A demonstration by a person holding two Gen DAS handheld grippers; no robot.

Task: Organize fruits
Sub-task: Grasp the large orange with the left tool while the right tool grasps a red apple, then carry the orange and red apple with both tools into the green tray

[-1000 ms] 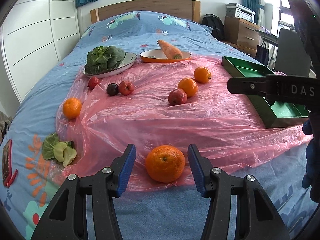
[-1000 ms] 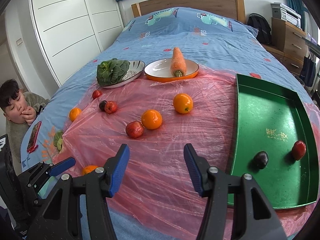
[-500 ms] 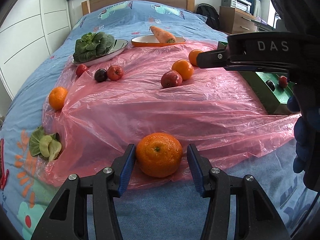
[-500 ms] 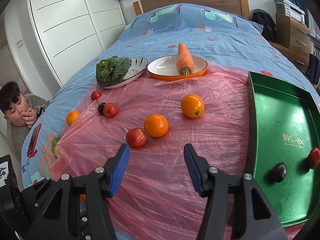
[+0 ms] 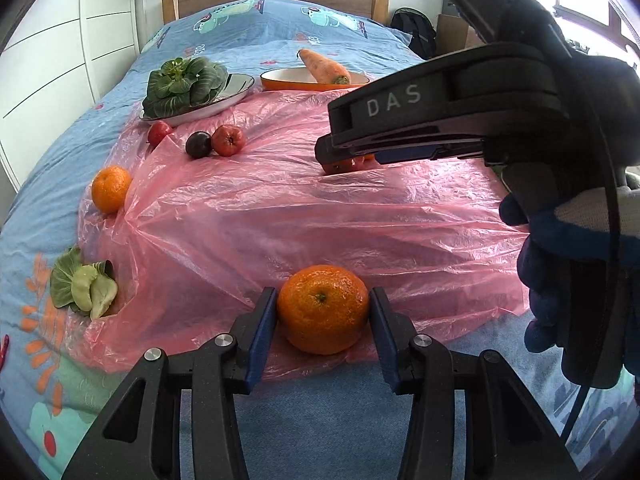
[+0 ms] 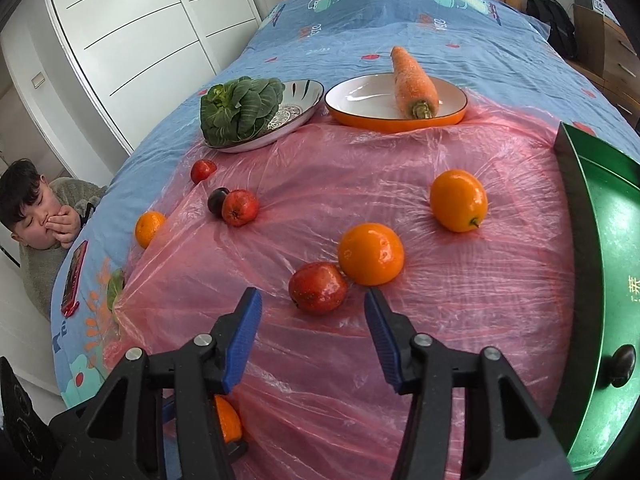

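While the left tongs [image 5: 322, 322] close around a mandarin orange [image 5: 323, 309] at the near edge of the bed [image 5: 280, 24], their blue pads sit against both sides of the fruit, so the grip looks made or all but made; the fruit rests on the near hem of a pink plastic sheet [image 5: 320, 216] and is not lifted. The jaws have just been closing, with the mandarin between them.

The right tongs [image 6: 313, 330], unclenched and holding nothing, hover over the middle of the sheet with a red apple-like fruit [image 6: 318, 287] just beyond the tips. Their jaws have just been narrowing, with nothing between them. A round orange [image 6: 371, 253] touches that red fruit, and an oval orange citrus [image 6: 459, 200] lies farther toward the bed's right edge.

A green tray [image 6: 576, 216] sits along the right edge and shows one dark fruit [image 6: 621, 365] already inside; it appears to be the collecting place.

Other loose fruit lies toward the left edge: a dark plum [image 6: 218, 201] touching a red fruit [image 6: 239, 207], a small red fruit [image 6: 203, 171], and another mandarin [image 6: 149, 229] off the sheet.

A carrot [image 6: 414, 82] rests in an orange dish [image 6: 360, 114] and a leafy green [image 6: 240, 110] on a patterned plate [image 6: 298, 114], toward the headboard.

The step in hand seems to be picking up fruit. Next, the left tongs need a firm squeeze, a lift and a carry across to the tray; the right tongs need to settle over the red fruit without nudging the orange.
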